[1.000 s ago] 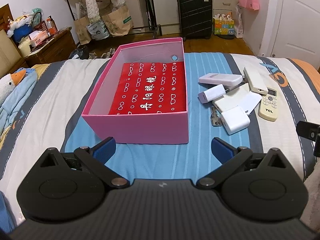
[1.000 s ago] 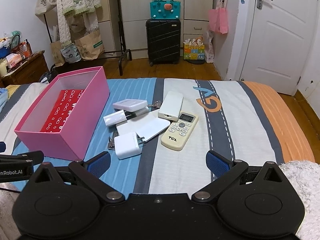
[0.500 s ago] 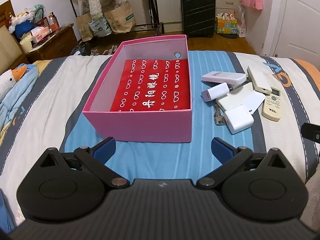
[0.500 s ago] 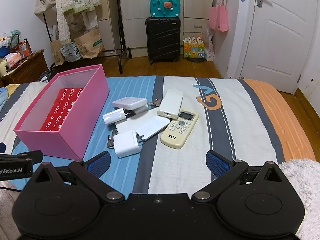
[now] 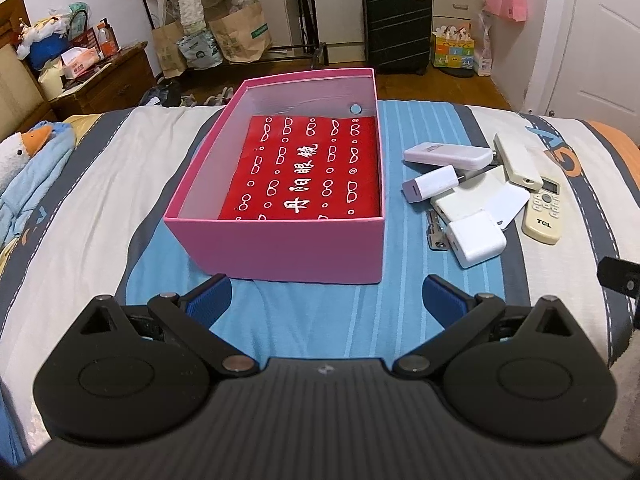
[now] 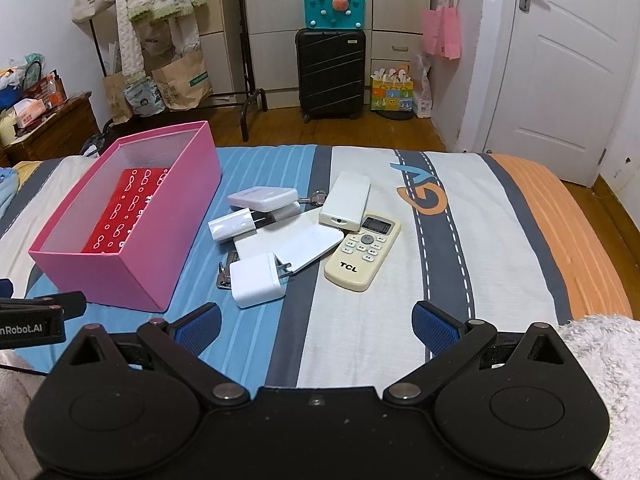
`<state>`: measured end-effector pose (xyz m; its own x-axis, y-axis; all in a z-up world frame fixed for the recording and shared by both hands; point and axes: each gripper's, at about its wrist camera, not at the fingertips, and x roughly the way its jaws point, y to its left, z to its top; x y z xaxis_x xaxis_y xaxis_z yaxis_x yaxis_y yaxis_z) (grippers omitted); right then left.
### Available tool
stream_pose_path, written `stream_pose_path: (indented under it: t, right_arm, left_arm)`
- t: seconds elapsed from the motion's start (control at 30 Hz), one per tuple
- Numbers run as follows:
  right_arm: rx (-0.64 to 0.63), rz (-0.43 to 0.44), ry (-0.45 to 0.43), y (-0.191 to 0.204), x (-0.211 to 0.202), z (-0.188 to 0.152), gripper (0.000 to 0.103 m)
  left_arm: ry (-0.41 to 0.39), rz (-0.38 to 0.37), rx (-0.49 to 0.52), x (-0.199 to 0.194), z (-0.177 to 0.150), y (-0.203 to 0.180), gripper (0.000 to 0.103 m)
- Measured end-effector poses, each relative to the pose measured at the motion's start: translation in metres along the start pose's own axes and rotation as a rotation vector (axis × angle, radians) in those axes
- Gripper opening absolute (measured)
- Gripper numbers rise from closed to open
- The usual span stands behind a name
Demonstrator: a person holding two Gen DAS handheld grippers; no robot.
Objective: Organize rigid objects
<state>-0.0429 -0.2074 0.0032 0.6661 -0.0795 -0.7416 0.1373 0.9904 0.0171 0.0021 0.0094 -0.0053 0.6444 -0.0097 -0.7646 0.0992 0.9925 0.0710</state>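
An open pink box (image 5: pixel 280 252) (image 6: pixel 132 276) with a red patterned item (image 5: pixel 308 168) inside sits on the bed. To its right lies a pile of white objects: a square charger (image 5: pixel 474 238) (image 6: pixel 256 280), a small plug adapter (image 5: pixel 430 184) (image 6: pixel 234 225), a flat power bank (image 5: pixel 446 156) (image 6: pixel 262 198), a long white block (image 5: pixel 518 164) (image 6: pixel 346 204), a TCL remote (image 5: pixel 544 216) (image 6: pixel 362 250), white cards (image 6: pixel 294 242) and keys (image 5: pixel 434 236). My left gripper (image 5: pixel 326 298) is open and empty before the box. My right gripper (image 6: pixel 316 326) is open and empty before the pile.
The striped bedspread (image 6: pixel 460 240) ends at a wooden floor beyond. A black suitcase (image 6: pixel 330 72), paper bags (image 6: pixel 184 80) and a door (image 6: pixel 560 64) stand at the back. A blue plush toy (image 5: pixel 24 176) lies at the bed's left. A fluffy blanket (image 6: pixel 600 344) is at the right.
Both grippers have shifted slightly forward and stay open. The objects have not moved.
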Motion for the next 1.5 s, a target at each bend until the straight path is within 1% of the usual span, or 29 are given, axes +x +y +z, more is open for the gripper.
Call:
stream_pose_path:
  t: [0.1,0.3,0.43,0.53,0.63,0.73,0.8,0.83,0.9,0.97,1.03,1.1,1.13,1.2,1.23,1.27,1.37,1.43,1.5]
  right_arm:
    - [-0.001,-0.001,0.001,0.0,0.0,0.0,0.103]
    - [-0.001,0.003,0.012,-0.001,0.005,-0.002,0.103]
    - [0.003,0.012,0.023,-0.002,0.007,-0.005,0.103]
    - [0.0,0.019,0.016,-0.003,0.006,-0.005,0.103]
    - [0.003,0.039,0.013,-0.005,0.006,-0.007,0.103]
    - [-0.028,0.087,-0.047,-0.004,-0.003,-0.005,0.103]
    - [-0.07,0.154,-0.132,-0.003,-0.014,-0.003,0.103]
    - [-0.087,0.18,-0.166,-0.003,-0.019,-0.001,0.103]
    - [-0.124,0.224,-0.243,-0.003,-0.031,0.005,0.103]
    - [-0.155,0.249,-0.293,-0.004,-0.038,0.011,0.103]
    - [-0.194,0.273,-0.33,-0.004,-0.044,0.021,0.103]
    - [-0.221,0.298,-0.344,-0.003,-0.046,0.031,0.103]
    - [-0.229,0.33,-0.355,-0.003,-0.046,0.037,0.103]
    - [-0.237,0.366,-0.385,-0.003,-0.047,0.046,0.103]
    - [-0.248,0.381,-0.39,-0.001,-0.046,0.052,0.103]
    - [-0.262,0.398,-0.382,0.001,-0.044,0.059,0.103]
    - [-0.282,0.457,-0.343,0.008,-0.034,0.079,0.103]
    - [-0.259,0.498,-0.293,0.008,-0.022,0.094,0.103]
    - [-0.238,0.53,-0.231,0.011,-0.007,0.11,0.103]
  left_arm:
    - [-0.005,-0.008,0.005,-0.001,0.0,-0.001,0.103]
    - [-0.012,-0.064,-0.011,-0.002,-0.001,0.0,0.103]
    - [-0.009,-0.054,0.0,-0.002,-0.004,0.001,0.103]
    - [-0.023,-0.035,0.0,-0.01,-0.005,0.002,0.103]
    - [-0.055,-0.05,0.002,-0.023,-0.005,0.009,0.103]
    - [-0.101,-0.021,0.021,-0.034,-0.005,0.02,0.103]
    - [-0.101,-0.001,0.023,-0.039,0.0,0.032,0.103]
    - [-0.089,-0.016,0.017,-0.043,0.004,0.039,0.101]
    - [-0.085,-0.092,-0.006,-0.054,0.015,0.057,0.101]
    - [-0.106,-0.117,-0.006,-0.068,0.025,0.069,0.101]
    - [-0.141,-0.11,0.016,-0.081,0.038,0.078,0.101]
    - [-0.16,-0.095,0.032,-0.09,0.052,0.086,0.101]
    - [-0.165,-0.093,0.04,-0.091,0.059,0.088,0.101]
    - [-0.165,-0.086,0.043,-0.09,0.074,0.096,0.1]
    - [-0.16,-0.071,0.046,-0.087,0.081,0.098,0.098]
    - [-0.154,-0.049,0.057,-0.084,0.088,0.098,0.096]
    - [-0.102,0.036,0.109,-0.065,0.105,0.097,0.091]
    - [-0.059,0.032,0.159,-0.048,0.114,0.094,0.091]
    - [0.009,0.0,0.165,-0.026,0.123,0.096,0.087]
